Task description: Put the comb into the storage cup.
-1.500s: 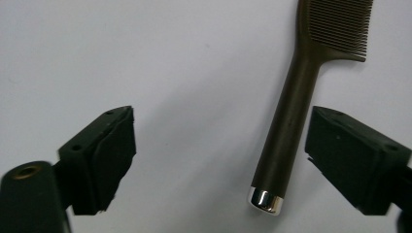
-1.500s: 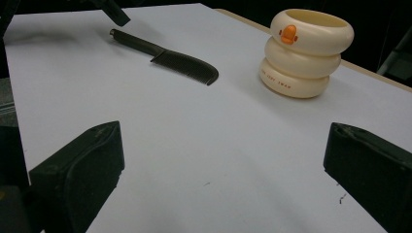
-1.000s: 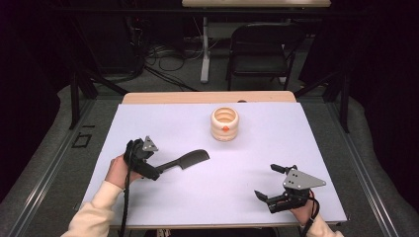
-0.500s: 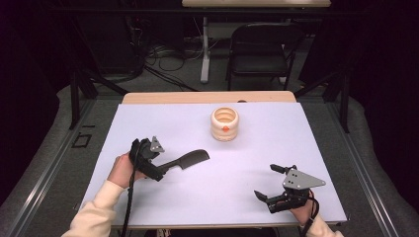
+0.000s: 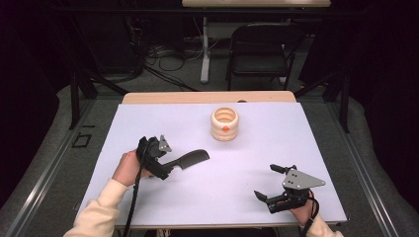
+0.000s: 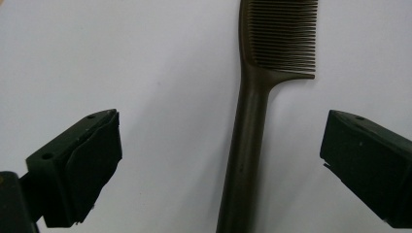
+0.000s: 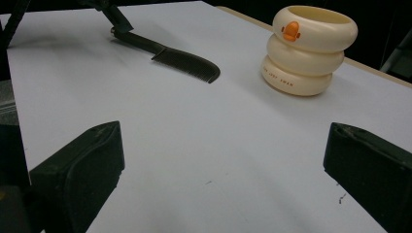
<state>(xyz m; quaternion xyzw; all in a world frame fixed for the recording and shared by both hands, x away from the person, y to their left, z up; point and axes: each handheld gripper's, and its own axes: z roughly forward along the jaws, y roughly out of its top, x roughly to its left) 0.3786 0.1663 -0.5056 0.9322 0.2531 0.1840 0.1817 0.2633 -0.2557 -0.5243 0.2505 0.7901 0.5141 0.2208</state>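
Comb (image 5: 190, 159) lies flat on the white table (image 5: 257, 148), left of centre, teeth end pointing toward the middle; handle end sits under the left gripper (image 5: 159, 165). In the left gripper view the handle (image 6: 245, 160) runs up between the two jaws, which stand wide apart, neither touching it. The handle lies off-centre, nearer the right jaw.

Right gripper (image 5: 271, 183) rests near the front right edge, jaws apart, holding nothing. Cream ringed cup (image 5: 225, 124) stands upright toward the back, well apart from the comb.

Risks, as judged from here:
- Handle is thin and lies flush on the table. If the jaws close too high they may pass over it or pinch only its top edge; comb would then squirt out sideways.
- Off-centre handle: the near jaw meets it first and may push or spin the comb before the other arrives.
- Grip far back on the handle leaves the teeth end hanging; it could droop or swing on lifting.
- Jaws pressed hard down could scrape the table.
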